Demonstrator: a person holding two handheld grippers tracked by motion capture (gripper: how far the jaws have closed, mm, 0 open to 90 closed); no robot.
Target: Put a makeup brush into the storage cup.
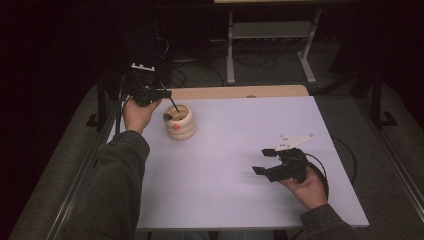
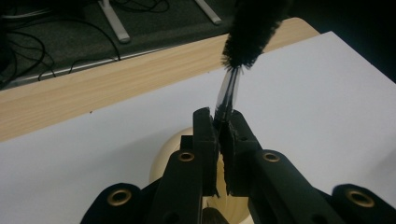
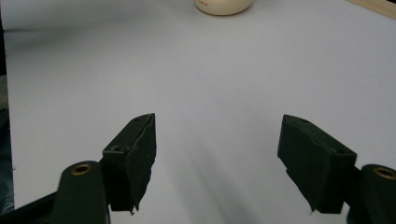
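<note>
My left gripper (image 1: 169, 94) hovers at the back left of the white table (image 1: 235, 145), just above a cream ribbed pot (image 1: 180, 123). It is shut on the clear handle of a black-bristled brush (image 2: 229, 91), whose fluffy head (image 2: 252, 28) sticks out beyond the fingertips. From above, the brush (image 1: 174, 105) slants down toward the pot's mouth, where a dark item (image 1: 167, 116) lies inside. The pot (image 2: 164, 156) shows right below the left gripper (image 2: 222, 119). My right gripper (image 1: 262, 161) rests low at the right, open and holding nothing (image 3: 217, 154).
A wooden strip (image 1: 240, 91) runs along the table's far edge, with dark floor, cables and a desk frame (image 1: 270, 35) behind it. The pot's base (image 3: 224, 5) lies far ahead of the right jaws. White surface spreads between the two hands.
</note>
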